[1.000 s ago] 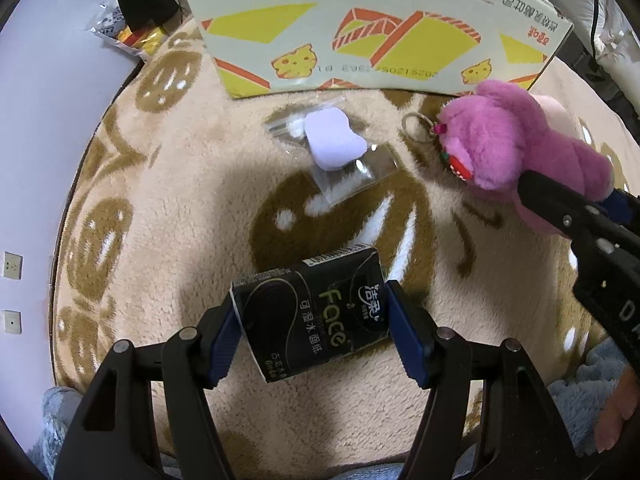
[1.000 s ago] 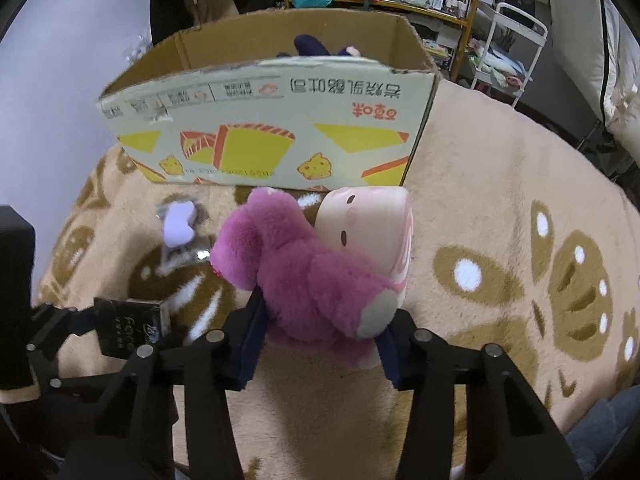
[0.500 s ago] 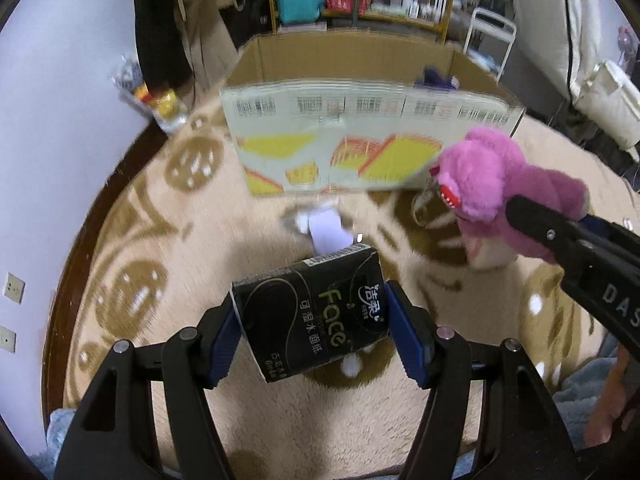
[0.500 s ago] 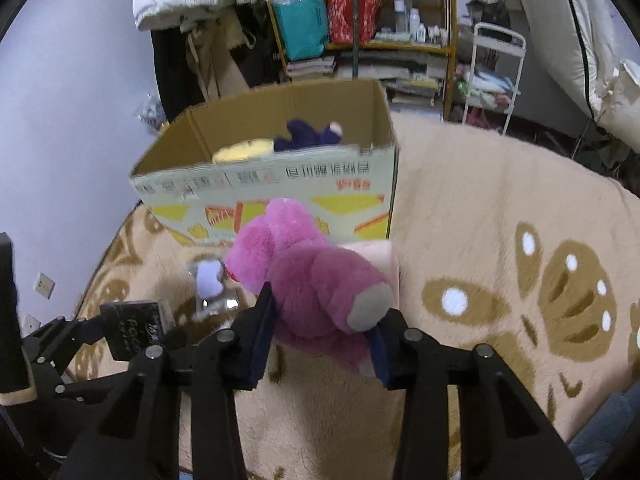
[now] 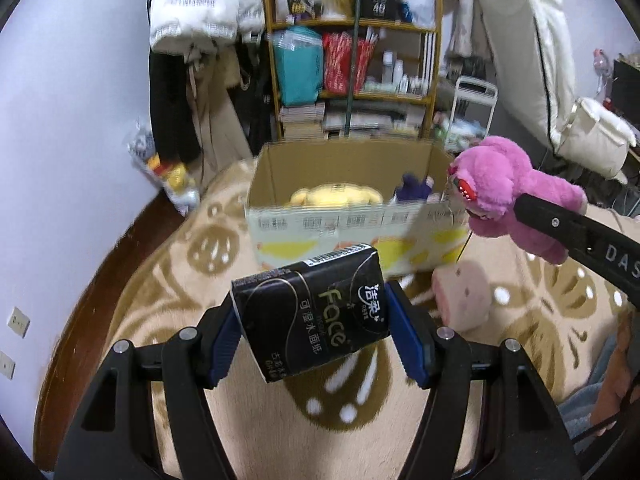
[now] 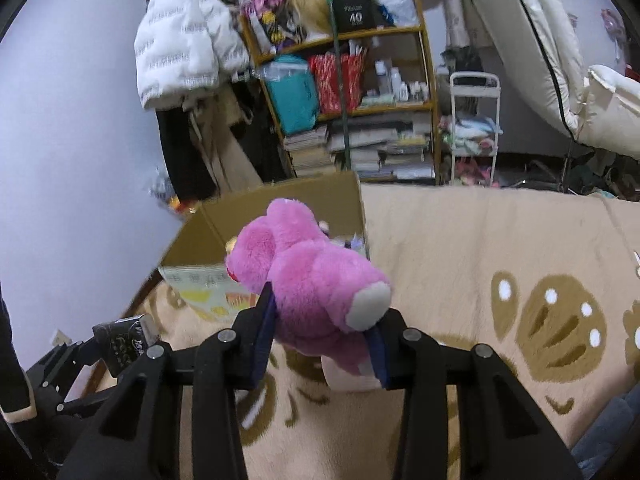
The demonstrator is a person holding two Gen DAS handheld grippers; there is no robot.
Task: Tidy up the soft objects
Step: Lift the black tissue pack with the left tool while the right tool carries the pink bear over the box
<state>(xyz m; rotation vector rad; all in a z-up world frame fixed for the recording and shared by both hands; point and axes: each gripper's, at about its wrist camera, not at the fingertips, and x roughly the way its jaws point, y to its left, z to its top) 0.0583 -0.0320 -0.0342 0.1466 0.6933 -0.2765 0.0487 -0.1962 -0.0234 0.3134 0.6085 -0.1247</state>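
pale walls, a beige patterned rug, a crowded wooden shelf, a hanging white jacket.

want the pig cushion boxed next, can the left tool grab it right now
Probably not yet: the left tool is shut on the black tissue pack, so its jaws are full. The pink pig cushion lies bare on the rug; nothing covers it.

We count one tissue pack, one pink bear, one cardboard box, two toys inside, and one pink roll.
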